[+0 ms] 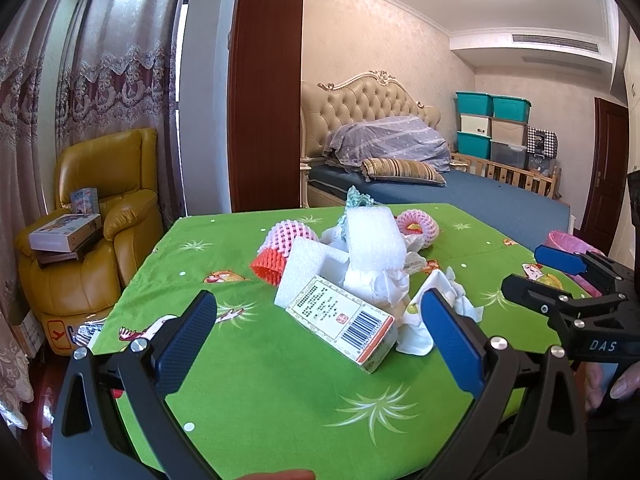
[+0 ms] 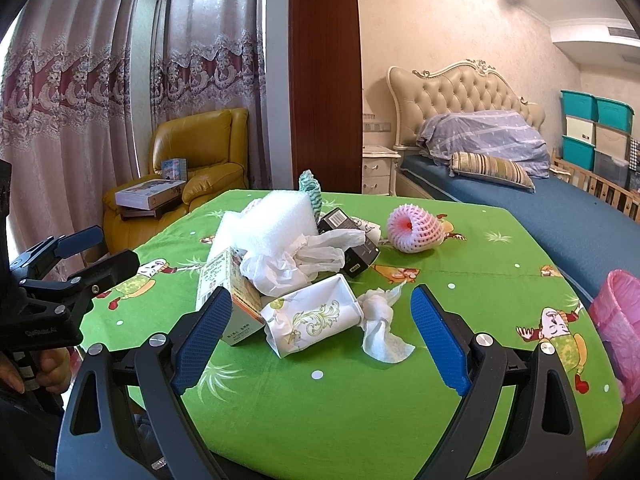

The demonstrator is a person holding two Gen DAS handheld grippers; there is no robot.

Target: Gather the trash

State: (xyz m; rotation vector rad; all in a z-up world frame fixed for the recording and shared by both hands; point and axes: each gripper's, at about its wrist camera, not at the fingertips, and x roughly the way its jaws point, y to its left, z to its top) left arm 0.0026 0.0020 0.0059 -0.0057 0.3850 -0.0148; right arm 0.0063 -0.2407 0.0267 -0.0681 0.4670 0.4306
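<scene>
On green table (image 1: 280, 392): trash pile (image 1: 352, 272), crumpled tissues, foam, carton.

Pink bin liner (image 2: 618, 332): cut off by the right edge in the right wrist view; mostly behind the right gripper (image 1: 560, 276) in the left wrist view.
Black box (image 2: 348, 240): partly under crumpled white tissue (image 2: 296, 260); print too small to read.
Carton (image 1: 344, 322): label text illegible.
Green cloth (image 2: 311, 188): lower part hidden behind white foam (image 2: 276, 224).
</scene>
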